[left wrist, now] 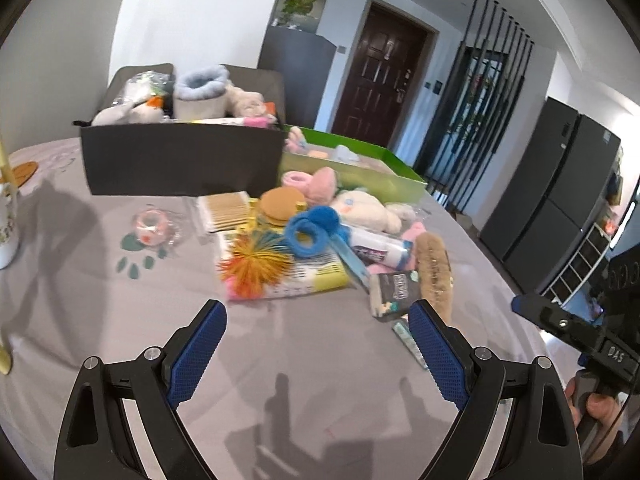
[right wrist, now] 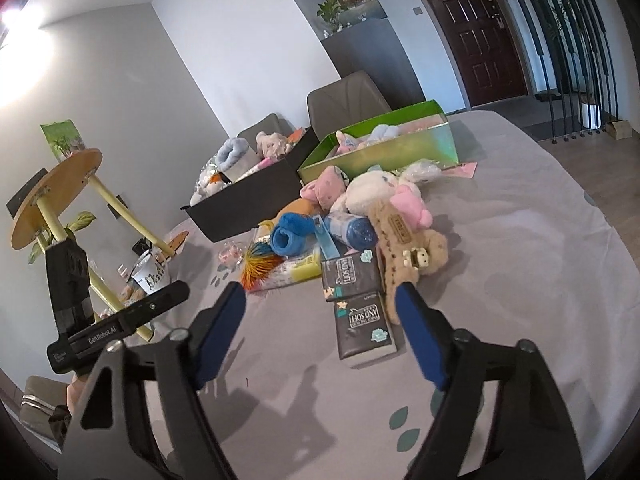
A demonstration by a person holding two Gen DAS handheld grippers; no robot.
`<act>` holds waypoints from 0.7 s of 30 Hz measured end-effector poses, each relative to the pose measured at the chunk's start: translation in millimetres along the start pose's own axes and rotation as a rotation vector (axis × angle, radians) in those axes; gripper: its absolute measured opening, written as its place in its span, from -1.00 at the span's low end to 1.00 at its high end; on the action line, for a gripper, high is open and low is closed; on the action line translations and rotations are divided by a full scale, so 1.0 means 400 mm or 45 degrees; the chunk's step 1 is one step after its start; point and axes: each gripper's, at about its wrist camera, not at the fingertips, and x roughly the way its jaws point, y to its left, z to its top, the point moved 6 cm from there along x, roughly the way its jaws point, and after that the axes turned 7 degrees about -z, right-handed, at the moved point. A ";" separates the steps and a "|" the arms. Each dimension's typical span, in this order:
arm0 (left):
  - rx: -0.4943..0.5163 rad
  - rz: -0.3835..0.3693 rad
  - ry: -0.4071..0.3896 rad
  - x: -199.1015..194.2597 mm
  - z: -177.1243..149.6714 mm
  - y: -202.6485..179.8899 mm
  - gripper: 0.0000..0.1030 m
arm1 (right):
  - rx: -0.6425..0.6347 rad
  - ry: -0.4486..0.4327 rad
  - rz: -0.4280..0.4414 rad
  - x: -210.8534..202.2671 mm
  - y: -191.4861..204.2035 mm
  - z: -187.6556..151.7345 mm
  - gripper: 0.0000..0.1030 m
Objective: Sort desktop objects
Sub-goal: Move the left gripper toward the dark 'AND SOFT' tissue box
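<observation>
While both grippers hung above the grey tablecloth (left wrist: 120, 320), the left gripper (left wrist: 316, 344) stood wide open with nothing between its blue ribbed pads (left wrist: 198, 354). The right gripper (right wrist: 320, 328) was also open and held nothing; two dark rectangular tissue packets (right wrist: 362, 330) lay on the cloth between and just ahead of its fingers. A heap of mixed objects occupied the table centre: a blue fluffy ring (left wrist: 310, 230), an orange-and-yellow spiky ball (left wrist: 254, 266), a white plush toy (left wrist: 366, 208) and a tan plush strip (left wrist: 434, 270). Behind the heap stood a black rectangular box (left wrist: 180, 160) and a green rectangular box (left wrist: 360, 178), both containing soft items.
</observation>
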 end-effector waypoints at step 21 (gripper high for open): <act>0.053 -0.136 0.252 0.175 -0.077 -0.144 -0.10 | 0.124 0.206 0.022 0.109 -0.105 -0.050 -0.39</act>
